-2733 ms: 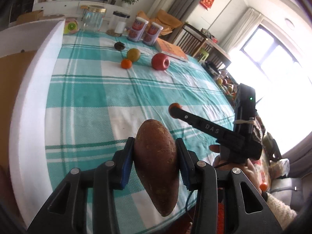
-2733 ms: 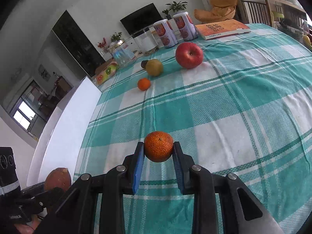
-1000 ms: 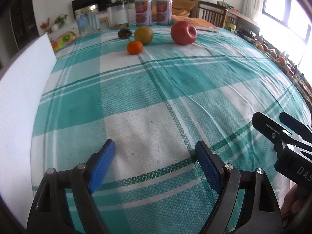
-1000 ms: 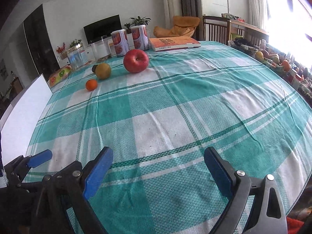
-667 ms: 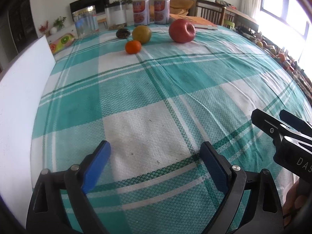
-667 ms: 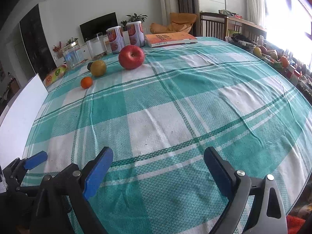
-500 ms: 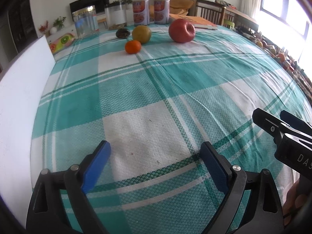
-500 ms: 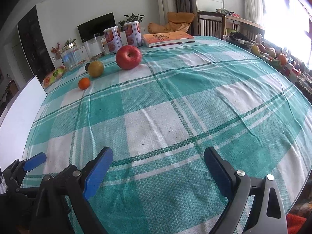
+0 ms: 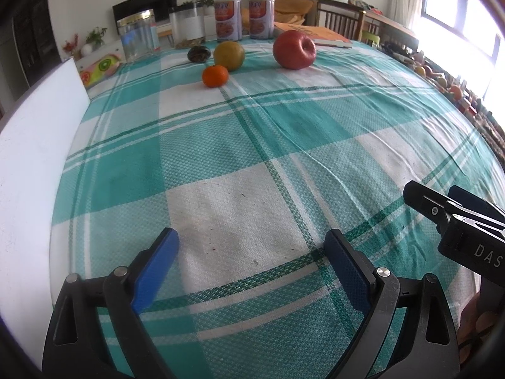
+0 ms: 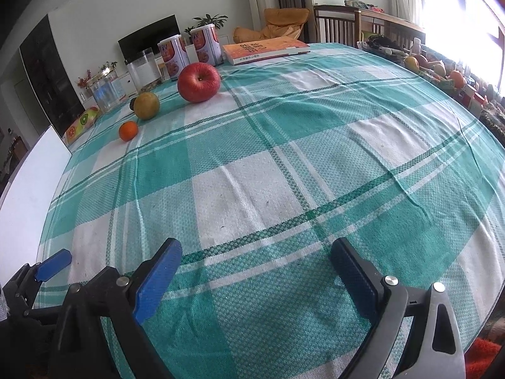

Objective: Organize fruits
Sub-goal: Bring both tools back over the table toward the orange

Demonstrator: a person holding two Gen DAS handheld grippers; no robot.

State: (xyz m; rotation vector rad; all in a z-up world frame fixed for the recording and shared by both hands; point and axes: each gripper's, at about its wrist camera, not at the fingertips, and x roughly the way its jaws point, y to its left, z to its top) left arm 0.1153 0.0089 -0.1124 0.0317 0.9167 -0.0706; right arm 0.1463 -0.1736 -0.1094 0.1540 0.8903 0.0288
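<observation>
Checked tablecloth point(image 9: 252, 132), far apple point(image 9: 294, 49), tangerine point(image 9: 215, 75) (unobstructed), both tongs gaping, empty

Worktop point(image 9: 252, 164) is covered by a teal-and-white plaid woven cloth, slightly wrinkled. Far end, on the cloth: large red apple point(image 9: 294, 49), yellow-green round fruit point(image 9: 229, 55) to its left, small orange tangerine point(image 9: 215, 76) just in front of that, dark round fruit point(image 9: 199, 54) just behind and left. Behind them: two cylindrical printed tins point(image 9: 228, 18) side by side, a white-labelled clear canister point(image 9: 188, 27), a gold-lidded clear glass jar point(image 9: 137, 34). Orange softcover book point(image 10: 264, 48) lies flat right of the tins. Fruit-printed packet point(image 9: 100, 69) at the far left edge. Near half is bare cloth.
</observation>
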